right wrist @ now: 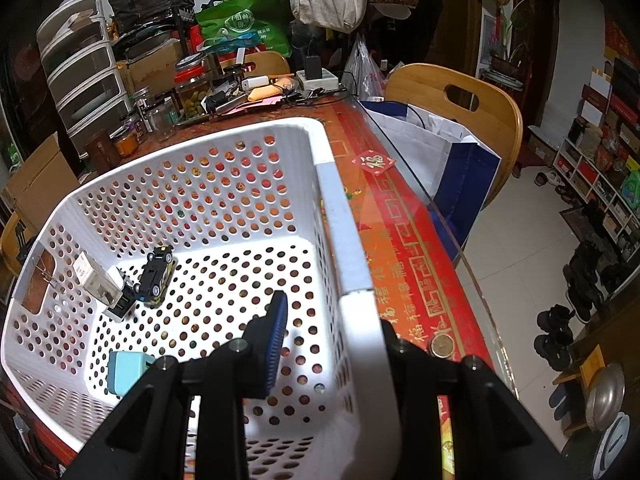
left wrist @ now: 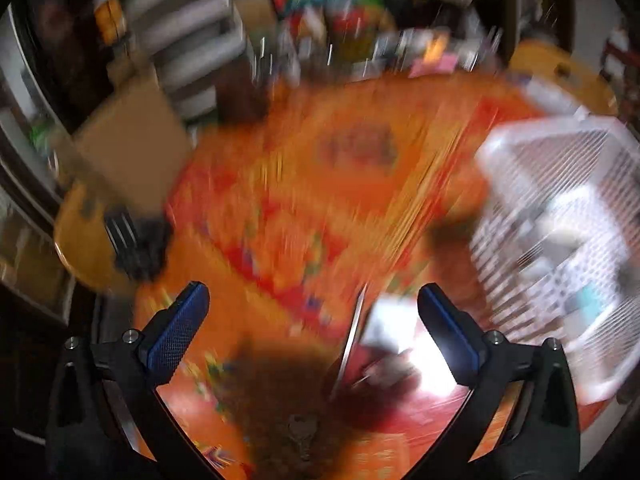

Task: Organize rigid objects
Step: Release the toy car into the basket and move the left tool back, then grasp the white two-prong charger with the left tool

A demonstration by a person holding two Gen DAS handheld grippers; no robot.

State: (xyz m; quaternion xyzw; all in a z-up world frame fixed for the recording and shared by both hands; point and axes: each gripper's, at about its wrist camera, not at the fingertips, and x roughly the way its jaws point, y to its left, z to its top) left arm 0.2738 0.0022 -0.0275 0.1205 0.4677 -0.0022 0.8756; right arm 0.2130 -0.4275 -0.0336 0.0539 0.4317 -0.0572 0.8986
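Note:
In the right wrist view my right gripper is shut on the right wall of a white perforated basket, one blue pad inside and the other finger hidden outside. Inside the basket lie a black-and-yellow toy car, a clear plastic box and a light blue charger. The left wrist view is badly blurred. My left gripper stands wide open above the orange tablecloth, its pads touching nothing. Below it lie a small white object, a thin metal strip and a key. The basket is to its right.
A coin lies on the red cloth near the glass table edge. Jars, boxes and cables crowd the far end of the table. A wooden chair holding a white-and-blue bag stands at the right. A black object sits at the left edge.

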